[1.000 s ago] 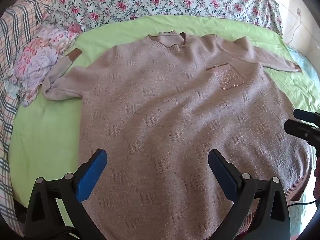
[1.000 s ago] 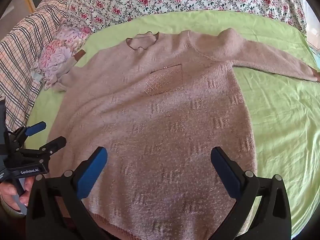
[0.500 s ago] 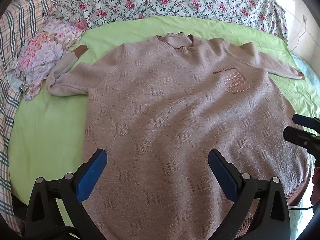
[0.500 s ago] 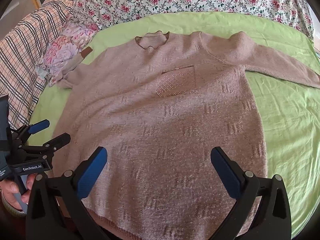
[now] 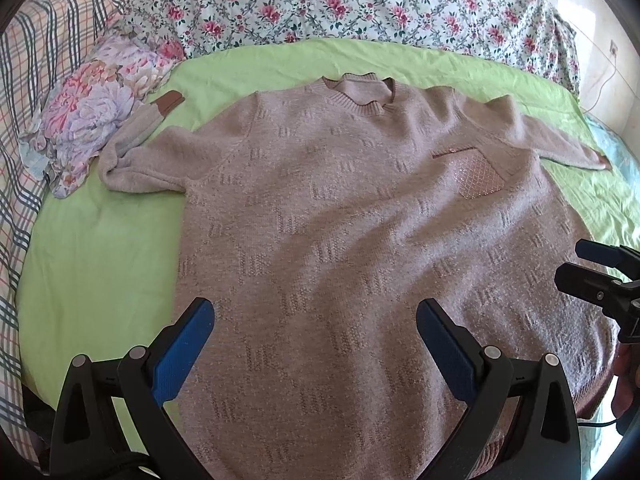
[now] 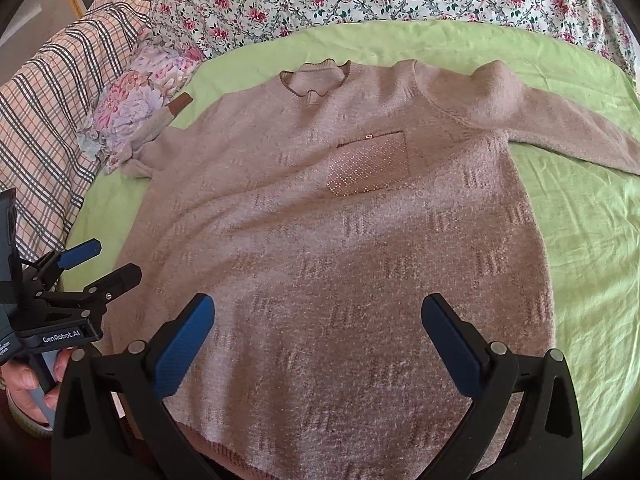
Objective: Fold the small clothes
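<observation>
A pinkish-brown knit sweater (image 5: 340, 232) lies spread flat, front up, on a green sheet (image 5: 92, 264); it also shows in the right wrist view (image 6: 340, 248). It has a sparkly chest pocket (image 5: 478, 174). Its left sleeve (image 5: 136, 148) is bent back with a brown cuff; its right sleeve (image 6: 560, 136) stretches out straight. My left gripper (image 5: 314, 322) is open and empty above the sweater's lower left part; it also shows in the right wrist view (image 6: 100, 262). My right gripper (image 6: 318, 320) is open and empty above the lower middle; it also shows in the left wrist view (image 5: 576, 262).
A floral quilt (image 5: 360, 4) runs along the far side of the bed. A bundled floral cloth (image 5: 92, 104) lies by the bent sleeve, next to a plaid blanket (image 6: 44, 120) on the left. A cable (image 5: 600, 88) hangs by the wall at far right.
Both grippers have pulled back and tilted a little, so the sweater sits lower in both views. Both stay open. The sweater has not moved.
</observation>
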